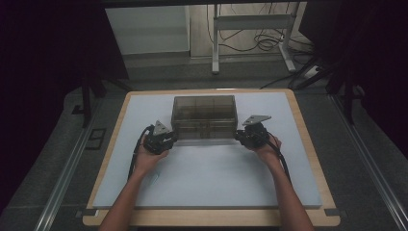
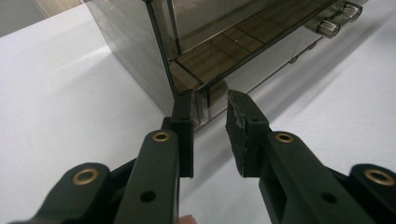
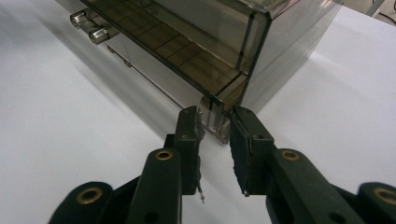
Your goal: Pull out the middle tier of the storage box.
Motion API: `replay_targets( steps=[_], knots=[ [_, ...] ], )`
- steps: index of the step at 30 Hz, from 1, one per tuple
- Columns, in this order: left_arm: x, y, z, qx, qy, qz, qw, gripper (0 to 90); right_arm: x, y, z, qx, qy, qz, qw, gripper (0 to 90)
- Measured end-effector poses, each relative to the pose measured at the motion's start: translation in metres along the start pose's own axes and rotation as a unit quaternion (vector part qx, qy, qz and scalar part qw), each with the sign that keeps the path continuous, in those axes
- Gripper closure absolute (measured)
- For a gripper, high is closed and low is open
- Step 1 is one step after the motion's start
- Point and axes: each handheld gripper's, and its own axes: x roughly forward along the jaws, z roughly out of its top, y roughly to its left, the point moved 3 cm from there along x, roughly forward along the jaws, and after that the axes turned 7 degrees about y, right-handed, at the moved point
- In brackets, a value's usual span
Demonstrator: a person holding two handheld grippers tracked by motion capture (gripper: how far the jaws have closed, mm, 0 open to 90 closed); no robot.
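A smoky transparent drawer box (image 1: pixel 204 119) is seen standing toward the far middle of a white mat (image 1: pixel 207 178) laid on a wooden table (image 1: pixel 308 139). The left gripper (image 2: pixel 210 112) is held at the box's near left bottom corner, its jaws spread with the corner edge between them. The right gripper (image 3: pixel 217 123) is set likewise at the near right corner, jaws parted around the edge. Two clear knobs (image 2: pixel 334 21) are visible on the front. No brand, label or writing can be read.

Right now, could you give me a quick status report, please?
Both tongs open: left and right, each straddling a front bottom corner of the smoked drawer box. Nothing gripped. Mat ahead clear.
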Motion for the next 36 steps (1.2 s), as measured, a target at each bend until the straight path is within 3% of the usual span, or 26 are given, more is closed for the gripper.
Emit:
replay_targets(
  steps=[13,36],
  knots=[
    [-0.0002,-0.0016,-0.0002,0.011,0.001,0.016,0.9998,76.7,0.0010,0.0025,0.0000,0.008,0.000,0.002,1.0000,77.5],
    [-0.0033,-0.0034,-0.0018,0.020,0.007,0.014,0.9997,77.4,-0.0011,0.0056,-0.0039,0.005,-0.005,0.001,1.0000,77.9]
  ],
)
